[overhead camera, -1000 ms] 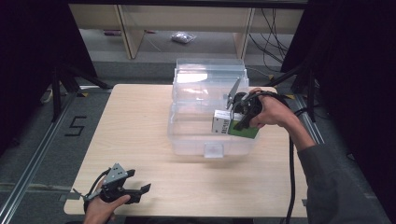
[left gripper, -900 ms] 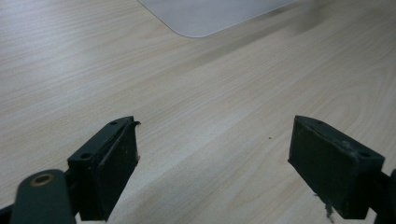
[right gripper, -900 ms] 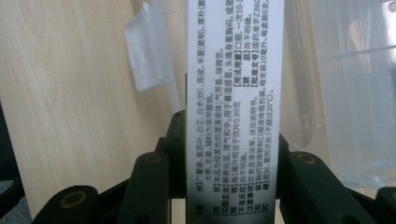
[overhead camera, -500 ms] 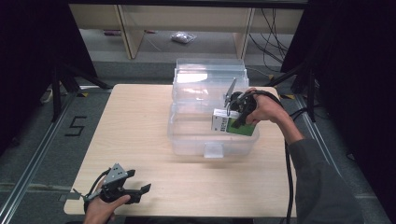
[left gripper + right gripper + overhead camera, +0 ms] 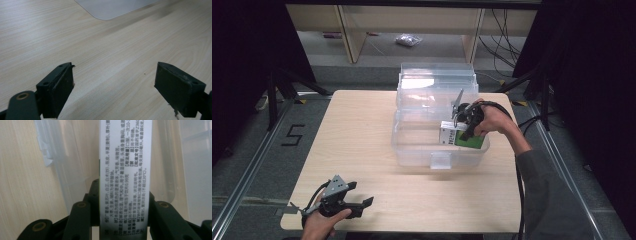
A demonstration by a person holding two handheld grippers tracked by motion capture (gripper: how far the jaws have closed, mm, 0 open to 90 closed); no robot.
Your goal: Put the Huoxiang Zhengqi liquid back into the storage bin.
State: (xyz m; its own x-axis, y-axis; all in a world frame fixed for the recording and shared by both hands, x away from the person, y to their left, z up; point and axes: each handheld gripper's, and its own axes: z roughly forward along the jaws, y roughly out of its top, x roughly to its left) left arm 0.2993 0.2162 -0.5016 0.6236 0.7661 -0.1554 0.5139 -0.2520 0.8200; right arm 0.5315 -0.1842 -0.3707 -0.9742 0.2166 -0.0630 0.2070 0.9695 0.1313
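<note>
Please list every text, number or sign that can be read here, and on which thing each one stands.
"5": black figure on the grey floor left of the table.
Box held by the right gripper: lines of small black Chinese print on its white side, too blurred to quote reliably.

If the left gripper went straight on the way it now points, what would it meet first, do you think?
Probably the clear plastic box: the open left gripper looks along bare table toward its rounded corner, though depth is hard to judge.
</note>
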